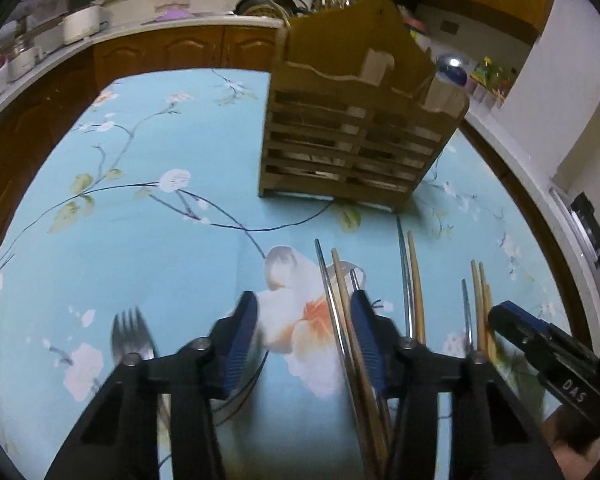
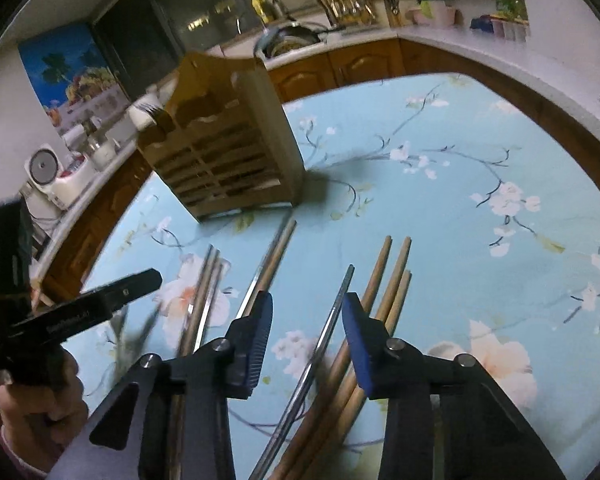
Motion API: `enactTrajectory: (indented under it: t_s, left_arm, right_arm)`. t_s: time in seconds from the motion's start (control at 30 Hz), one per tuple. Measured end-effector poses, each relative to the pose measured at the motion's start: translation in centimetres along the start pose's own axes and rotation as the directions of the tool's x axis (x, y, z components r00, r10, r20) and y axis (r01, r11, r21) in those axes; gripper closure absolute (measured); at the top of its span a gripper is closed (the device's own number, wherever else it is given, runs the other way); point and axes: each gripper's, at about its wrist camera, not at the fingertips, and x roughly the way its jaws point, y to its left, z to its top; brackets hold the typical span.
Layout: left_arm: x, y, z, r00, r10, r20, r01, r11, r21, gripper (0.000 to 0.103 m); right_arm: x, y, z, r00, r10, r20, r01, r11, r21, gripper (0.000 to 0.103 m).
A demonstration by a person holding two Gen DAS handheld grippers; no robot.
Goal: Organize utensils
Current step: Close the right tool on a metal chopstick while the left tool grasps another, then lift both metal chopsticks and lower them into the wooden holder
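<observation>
A slatted wooden utensil holder stands on the blue floral tablecloth; it also shows in the right wrist view. Wooden and metal chopsticks lie in pairs in front of it. A fork lies at lower left. My left gripper is open above the cloth, with a chopstick pair by its right finger. My right gripper is open over a metal chopstick and several wooden chopsticks. More chopsticks lie to the left.
A wooden kitchen counter with bowls and a dish rack curves behind the table. A rice cooker stands on the counter at left. The other hand-held gripper is at left in the right wrist view.
</observation>
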Motion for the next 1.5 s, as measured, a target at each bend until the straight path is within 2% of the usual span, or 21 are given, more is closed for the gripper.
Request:
enactTrajectory:
  t_s: [0.27, 0.33, 0.47, 0.57, 0.63, 0.8, 0.9, 1.13, 1.3, 1.5]
  left_arm:
    - [4.3, -0.7, 2.2, 0.998, 0.021, -0.065, -0.018, 0.999, 0.040, 0.068]
    - [5.5, -1.0, 2.3, 0.996, 0.030, -0.088, -0.025, 0.998, 0.057, 0.074]
    - [6.4, -2.0, 2.3, 0.994, 0.085, -0.068, -0.076, 0.989, 0.124, 0.077]
    - [6.5, -2.9, 1.9, 0.991, 0.122, -0.049, -0.111, 0.976, 0.186, 0.083]
    - [6.5, -3.3, 1.7, 0.993, 0.109, -0.051, -0.096, 0.974, 0.205, 0.096]
    - [6.4, -3.3, 1.4, 0.994, 0.096, -0.047, -0.085, 0.976, 0.201, 0.099]
    - [5.5, -2.3, 1.3, 0.997, 0.052, -0.055, -0.043, 0.987, 0.158, 0.100]
    - [1.2, -0.7, 0.8, 1.000, -0.016, -0.005, 0.016, 0.994, 0.110, 0.100]
    - [-3.5, 0.3, 0.4, 0.997, -0.056, 0.060, 0.050, 0.995, 0.089, 0.100]
    - [-9.2, 1.2, -0.3, 0.984, -0.099, 0.147, 0.088, 0.993, 0.078, 0.100]
  right_arm:
    - [2.9, -0.6, 0.3, 0.995, -0.044, -0.094, 0.043, 0.999, -0.008, 0.078]
    - [3.1, -0.3, 0.5, 0.994, -0.065, -0.089, 0.062, 0.997, -0.039, 0.079]
    - [3.6, 0.2, 0.8, 0.993, -0.081, -0.090, 0.075, 0.995, -0.071, 0.083]
    - [3.9, 0.7, 0.6, 0.992, -0.101, -0.076, 0.092, 0.989, -0.112, 0.087]
    - [4.0, 1.0, 0.6, 0.991, -0.118, -0.069, 0.109, 0.985, -0.133, 0.092]
    - [4.0, 0.8, 0.8, 0.993, -0.092, -0.075, 0.083, 0.990, -0.114, 0.096]
    - [3.6, 0.3, 0.8, 0.996, -0.049, -0.079, 0.044, 0.997, -0.065, 0.097]
    - [1.2, 1.2, 1.1, 0.999, 0.031, -0.037, -0.032, 0.999, -0.029, 0.098]
    - [-1.5, 2.4, 1.8, 0.997, 0.079, 0.010, -0.078, 0.996, -0.033, 0.098]
    - [-4.9, 3.5, 2.6, 0.990, 0.118, 0.079, -0.115, 0.992, -0.052, 0.099]
